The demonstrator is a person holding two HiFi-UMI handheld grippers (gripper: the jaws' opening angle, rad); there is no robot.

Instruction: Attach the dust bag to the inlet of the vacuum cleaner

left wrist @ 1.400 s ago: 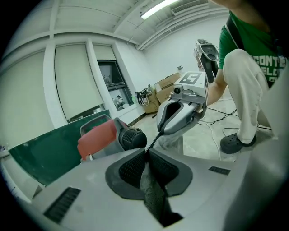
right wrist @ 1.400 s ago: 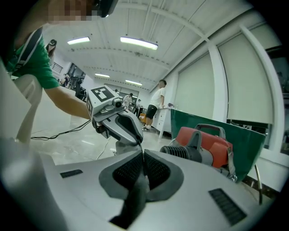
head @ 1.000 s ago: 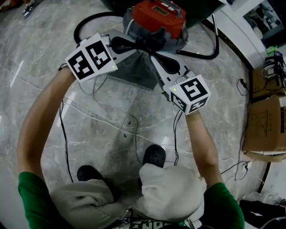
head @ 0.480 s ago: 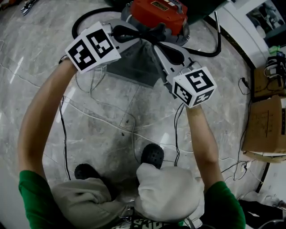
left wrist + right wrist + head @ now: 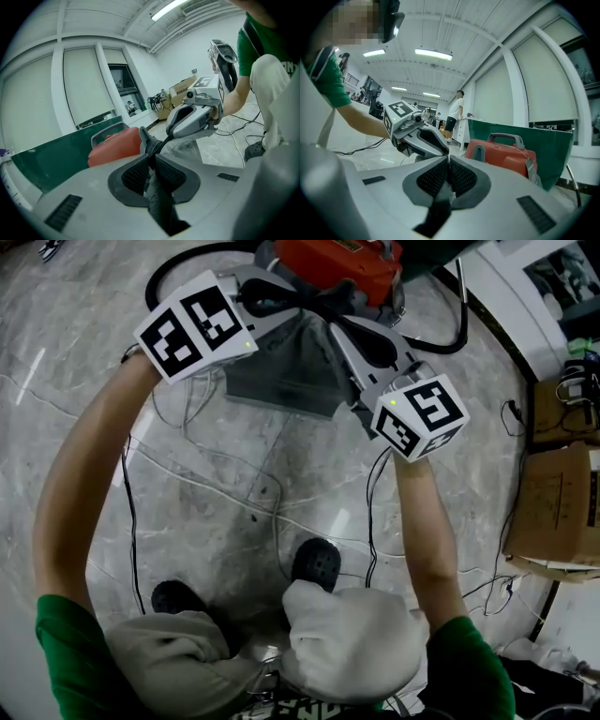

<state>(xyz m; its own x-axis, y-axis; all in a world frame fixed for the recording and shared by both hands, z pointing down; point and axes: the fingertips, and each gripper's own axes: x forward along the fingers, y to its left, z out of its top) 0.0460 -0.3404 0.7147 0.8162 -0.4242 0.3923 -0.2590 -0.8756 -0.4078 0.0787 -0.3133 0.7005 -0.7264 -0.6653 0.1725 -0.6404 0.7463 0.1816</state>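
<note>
Head view: left gripper (image 5: 300, 304), right gripper (image 5: 332, 321) clamp dust bag (image 5: 281, 379).

Your dust bag (image 5: 281, 376) is grey, the vacuum cleaner (image 5: 339, 257) red-orange, the floor (image 5: 56, 381) pale grey marble, veined.

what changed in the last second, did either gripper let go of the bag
Both grippers carried the grey dust bag a little forward, toward the red vacuum cleaner; the right gripper also drifted slightly right. Nothing was let go: it and the left gripper stay shut on the dust bag, which still hangs between them.
</note>
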